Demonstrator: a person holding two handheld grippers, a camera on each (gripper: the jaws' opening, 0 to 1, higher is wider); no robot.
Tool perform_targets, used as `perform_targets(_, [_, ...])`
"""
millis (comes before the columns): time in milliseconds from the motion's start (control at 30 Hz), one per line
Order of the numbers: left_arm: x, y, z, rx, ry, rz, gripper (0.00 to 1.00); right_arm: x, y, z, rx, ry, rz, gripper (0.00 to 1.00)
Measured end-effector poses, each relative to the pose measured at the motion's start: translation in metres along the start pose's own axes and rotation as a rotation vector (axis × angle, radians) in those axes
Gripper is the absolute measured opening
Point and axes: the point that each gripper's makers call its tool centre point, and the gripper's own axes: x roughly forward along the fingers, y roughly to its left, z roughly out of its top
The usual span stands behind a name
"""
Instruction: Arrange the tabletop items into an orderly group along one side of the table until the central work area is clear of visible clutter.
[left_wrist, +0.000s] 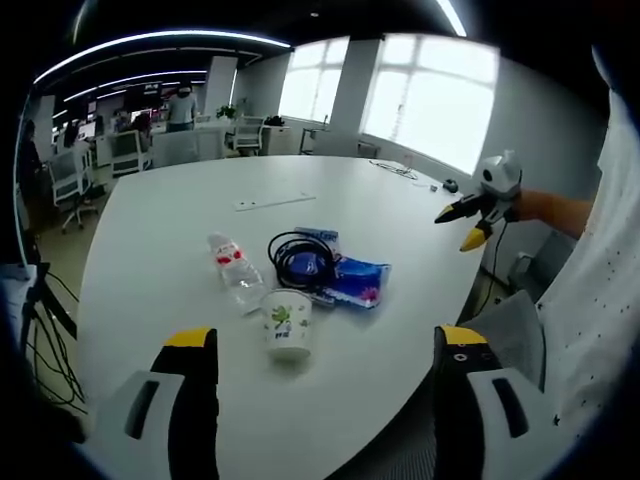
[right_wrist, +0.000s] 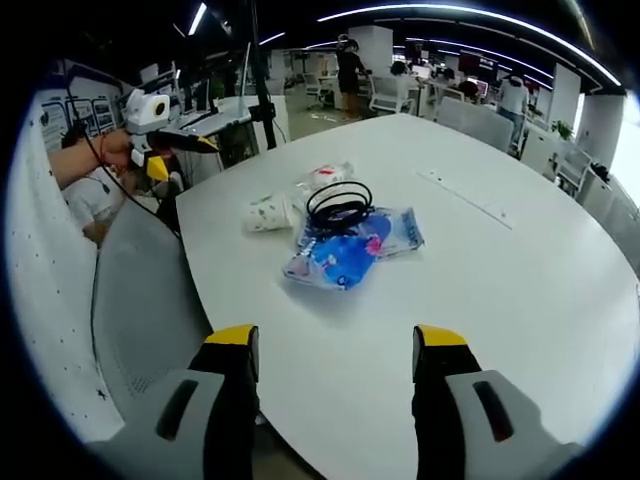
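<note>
A cluster of items lies near one edge of the big white table (left_wrist: 180, 220). It holds a paper cup (left_wrist: 288, 322) with green print, a clear water bottle (left_wrist: 235, 268) on its side, a black cable coil (left_wrist: 300, 258) and blue packets (left_wrist: 355, 283) under the coil. My left gripper (left_wrist: 325, 340) hovers open just short of the cup, nothing between its jaws. My right gripper (left_wrist: 460, 227) is held off the table's right edge, jaws apart. In the right gripper view the same cup (right_wrist: 268, 212), bottle (right_wrist: 325, 178), coil (right_wrist: 340, 203) and packets (right_wrist: 345, 255) lie ahead of my open right gripper (right_wrist: 337, 340). The left gripper (right_wrist: 182, 157) shows at far left.
A thin white strip (left_wrist: 275, 202) lies further out on the table. A grey chair (right_wrist: 140, 290) stands at the near edge. A stand with trailing cables (left_wrist: 35, 310) is off the table's left side. Office chairs, desks and people fill the background.
</note>
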Motion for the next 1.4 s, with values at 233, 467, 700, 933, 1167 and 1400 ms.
perform_targets(233, [0.003,0.004,0.003,0.001,-0.002,0.001,0.91,0.004,-0.005,0.004,0.0,-0.003,0.002,0.61])
perform_targets(467, [0.008,0.008,0.006,0.002,-0.001,-0.001,0.91,0.011,-0.004,0.01,-0.004,-0.004,0.012,0.61])
perform_targets(700, [0.013,0.012,0.008,-0.001,0.0,-0.003,0.91,0.017,-0.006,0.017,-0.005,-0.011,0.019,0.61])
perform_targets(933, [0.018,0.015,0.01,-0.003,0.001,-0.008,0.91,0.024,-0.008,0.023,-0.011,-0.01,0.026,0.61])
perform_targets(1167, [0.026,0.021,0.017,0.001,0.001,-0.016,0.91,0.033,-0.011,0.032,-0.017,-0.014,0.034,0.61])
perform_targets(1400, [0.036,0.026,0.026,0.011,-0.003,-0.027,0.91,0.041,-0.014,0.042,-0.022,-0.022,0.04,0.61])
